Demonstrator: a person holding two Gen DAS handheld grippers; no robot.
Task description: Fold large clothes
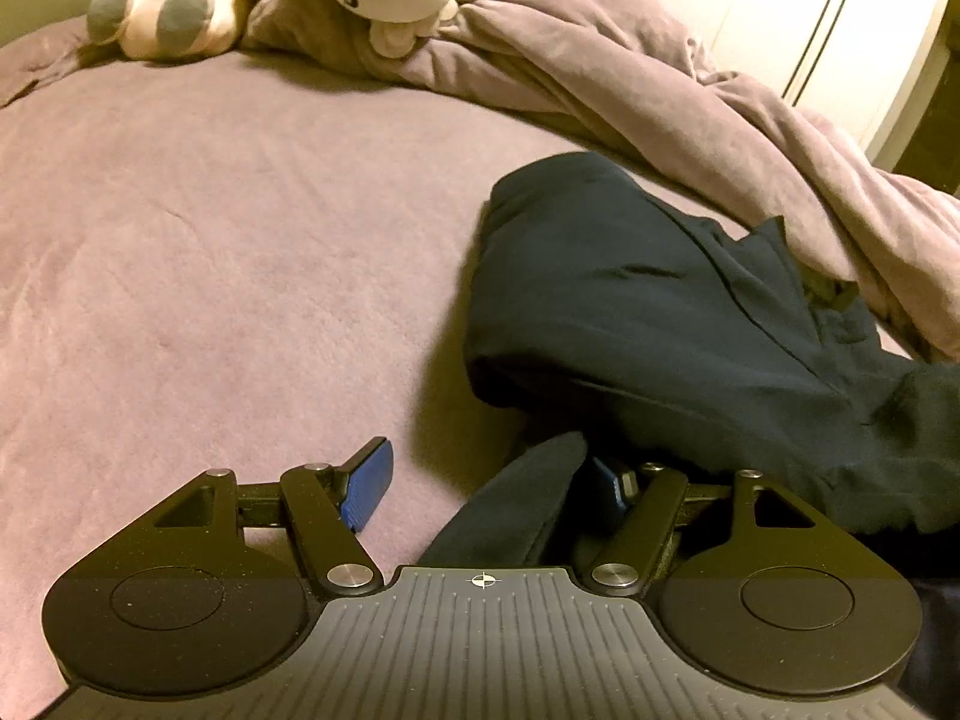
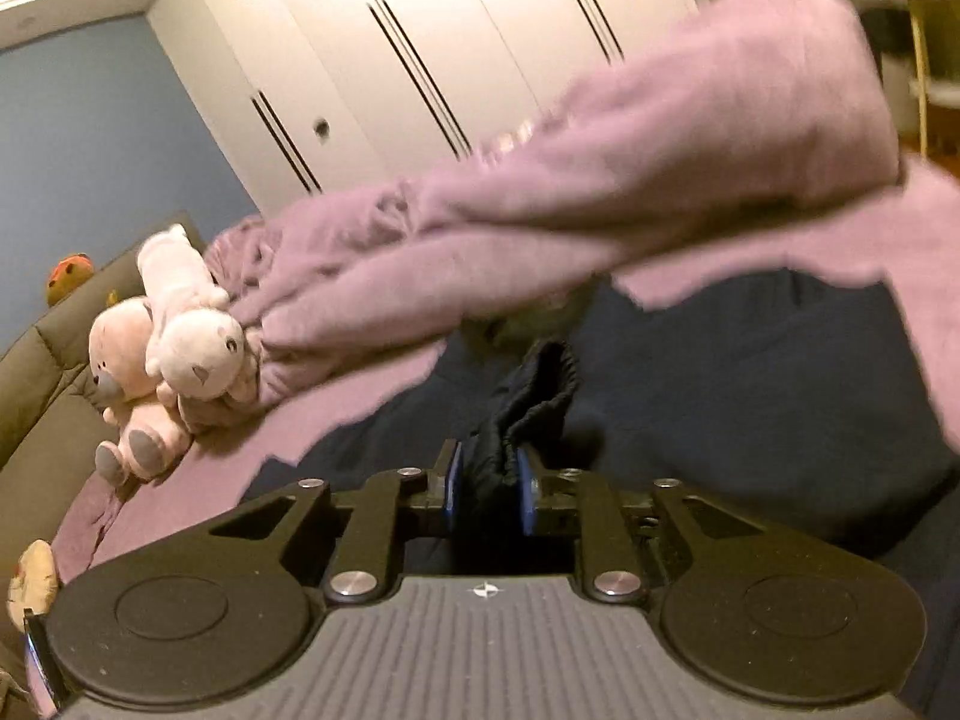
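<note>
Garment (image 2: 750,396) edges hidden — blurred blanket (image 2: 660,180)

The left wrist camera is sitting low over the mauve fleece bedsheet (image 1: 210,240), looking forward past its own black gripper with blue pads (image 1: 489,477) towards the head of the bed, with the white wardrobe doors (image 1: 810,30) showing at upper right. The right wrist camera is riding close over the dark navy garment (image 2: 750,408), tilting upward and facing the same tall doors (image 2: 420,60) and a blue wall (image 2: 90,150). Both views are taking in the rumpled mauve blanket (image 1: 660,90), the pale pink plush toys (image 1: 180,6) and the navy garment (image 1: 630,300); the right view is somewhat blurred.
</note>
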